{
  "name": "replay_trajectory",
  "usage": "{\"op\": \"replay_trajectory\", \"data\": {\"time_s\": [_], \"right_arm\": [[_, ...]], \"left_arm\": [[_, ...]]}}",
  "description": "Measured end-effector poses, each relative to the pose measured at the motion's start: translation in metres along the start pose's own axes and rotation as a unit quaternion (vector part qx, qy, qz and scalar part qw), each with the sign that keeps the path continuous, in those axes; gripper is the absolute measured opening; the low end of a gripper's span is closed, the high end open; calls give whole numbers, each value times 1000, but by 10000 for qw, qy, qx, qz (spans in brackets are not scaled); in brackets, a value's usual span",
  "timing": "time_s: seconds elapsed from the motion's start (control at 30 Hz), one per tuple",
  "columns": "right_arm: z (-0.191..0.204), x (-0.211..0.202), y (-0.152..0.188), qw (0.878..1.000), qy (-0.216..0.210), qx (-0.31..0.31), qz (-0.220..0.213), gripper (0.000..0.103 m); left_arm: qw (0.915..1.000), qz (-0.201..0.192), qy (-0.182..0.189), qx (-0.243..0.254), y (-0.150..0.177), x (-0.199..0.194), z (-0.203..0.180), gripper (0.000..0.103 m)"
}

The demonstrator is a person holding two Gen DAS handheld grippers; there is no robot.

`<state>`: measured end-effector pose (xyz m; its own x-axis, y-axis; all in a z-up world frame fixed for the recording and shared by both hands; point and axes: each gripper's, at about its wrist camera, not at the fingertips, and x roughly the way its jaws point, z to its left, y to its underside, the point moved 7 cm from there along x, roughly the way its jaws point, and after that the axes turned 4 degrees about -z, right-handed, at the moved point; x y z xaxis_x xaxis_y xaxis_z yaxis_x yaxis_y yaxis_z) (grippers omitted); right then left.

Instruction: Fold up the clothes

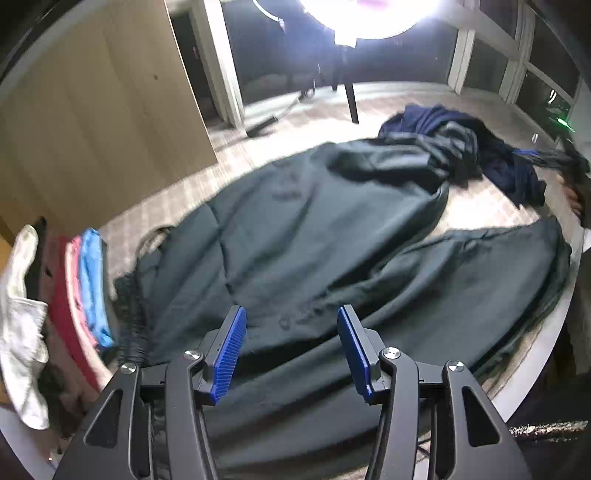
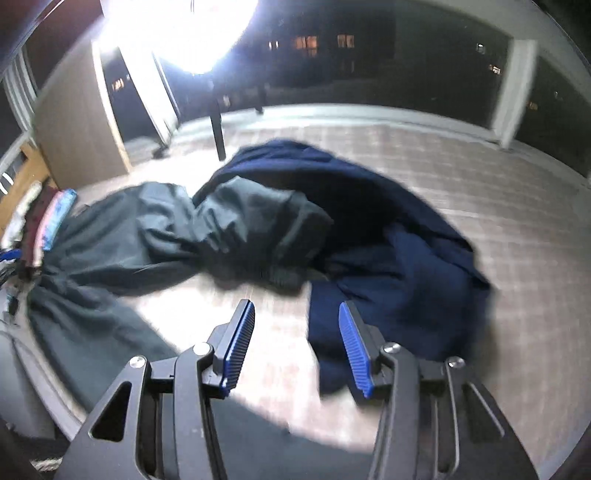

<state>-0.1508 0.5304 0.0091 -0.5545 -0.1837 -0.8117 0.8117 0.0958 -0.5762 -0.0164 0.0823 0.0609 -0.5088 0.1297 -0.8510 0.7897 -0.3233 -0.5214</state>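
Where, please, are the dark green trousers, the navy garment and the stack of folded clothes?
dark green trousers [image 1: 295, 229], left wrist view, on the wide upper leg.
navy garment [image 2: 388, 295], right wrist view, on its near spread part.
stack of folded clothes [image 1: 88, 280], left wrist view, on the blue layer.

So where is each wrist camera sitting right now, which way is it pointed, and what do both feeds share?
Left wrist: behind the open left tongs, low over the dark green pants, looking across the table toward the window; folded stack at left.
Right wrist: behind the open right tongs, over bare table, aimed at the navy garment and the windows.
Shared: green pants, navy garment, stack, lamp.
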Motion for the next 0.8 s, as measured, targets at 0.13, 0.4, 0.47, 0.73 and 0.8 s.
{"op": "replay_trajectory", "data": {"time_s": [0.13, 0.4, 0.47, 0.73, 0.8], "right_arm": [[20, 62, -12, 9990, 16, -285, 350, 52], [53, 116, -18, 9939, 164, -939, 546, 48], [54, 108, -22, 9960, -133, -739, 489, 18], [68, -55, -40, 9833, -1702, 98, -643, 17], [62, -99, -44, 9754, -1944, 369, -974, 17]], "left_arm": [[9995, 306, -2, -93, 15, 34, 9, 50], [9938, 849, 235, -674, 28, 100, 32, 50], [9942, 875, 231, -574, 29, 105, 30, 50], [9953, 840, 91, -473, 37, 99, 39, 50], [9955, 770, 75, -544, 36, 95, 45, 50]]}}
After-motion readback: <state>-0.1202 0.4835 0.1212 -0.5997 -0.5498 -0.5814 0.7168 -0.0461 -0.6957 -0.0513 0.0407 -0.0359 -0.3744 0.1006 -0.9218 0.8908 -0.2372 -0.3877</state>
